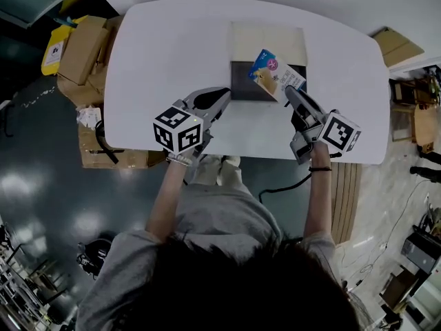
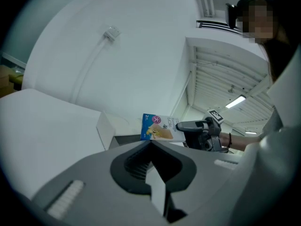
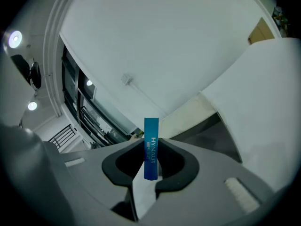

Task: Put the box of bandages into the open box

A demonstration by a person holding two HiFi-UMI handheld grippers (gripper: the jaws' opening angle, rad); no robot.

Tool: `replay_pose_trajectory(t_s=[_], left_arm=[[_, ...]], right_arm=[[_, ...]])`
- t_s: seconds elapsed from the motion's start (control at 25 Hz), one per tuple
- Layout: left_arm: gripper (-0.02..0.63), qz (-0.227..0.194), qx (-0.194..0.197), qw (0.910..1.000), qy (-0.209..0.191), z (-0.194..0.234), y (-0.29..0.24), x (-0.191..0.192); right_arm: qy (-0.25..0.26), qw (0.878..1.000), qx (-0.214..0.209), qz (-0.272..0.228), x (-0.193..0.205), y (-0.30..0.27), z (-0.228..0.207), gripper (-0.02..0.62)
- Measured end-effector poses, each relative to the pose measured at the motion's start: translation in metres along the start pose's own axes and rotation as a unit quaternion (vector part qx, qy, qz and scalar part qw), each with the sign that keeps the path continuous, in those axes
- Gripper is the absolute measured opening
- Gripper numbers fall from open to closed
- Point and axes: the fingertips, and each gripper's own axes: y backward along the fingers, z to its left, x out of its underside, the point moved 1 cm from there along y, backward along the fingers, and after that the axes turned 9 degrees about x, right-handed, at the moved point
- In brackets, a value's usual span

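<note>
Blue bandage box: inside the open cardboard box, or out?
Out: the right hand-held gripper holds the blue bandage box above the open cardboard box.

text: "HYNAUT" | on: blue narrow edge of bandage box [image 3: 151,147] | other print: too small to read

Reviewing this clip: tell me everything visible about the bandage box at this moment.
The bandage box is a thin, flat cardboard carton, blue fading to white, with a round pink mark and a picture of tan bandages on its face. Its narrow blue edge carries white lettering. It looks closed and undamaged. The right hand-held gripper pinches it across its thin sides, holding it tilted over the right part of the open box. Whether it touches that box cannot be told.
</note>
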Motion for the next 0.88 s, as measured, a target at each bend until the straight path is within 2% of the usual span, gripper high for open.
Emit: replay_pose_trajectory(t_s=[0.52,0.56,0.68,0.76,0.88], left_arm=[[-0.006,0.012,0.002,0.9998,0.018,0.015,-0.001,0.015],[-0.006,0.013,0.001,0.9997,0.019,0.015,-0.001,0.016],[-0.006,0.013,0.0,0.9996,0.023,0.016,-0.002,0.018],[-0.006,0.014,-0.001,0.9996,0.026,0.016,-0.002,0.019],[-0.006,0.015,-0.001,0.9994,0.03,0.018,-0.004,0.021]], right_arm=[[-0.015,0.992,-0.002,0.124,0.018,-0.031,-0.021,0.094],[-0.025,0.99,0.011,0.137,0.021,-0.03,-0.026,0.094],[-0.093,0.975,0.106,0.173,0.033,-0.019,-0.049,0.094],[-0.098,0.971,0.113,0.185,0.034,-0.019,-0.052,0.094],[-0.1,0.969,0.103,0.201,0.037,-0.025,-0.053,0.094]])
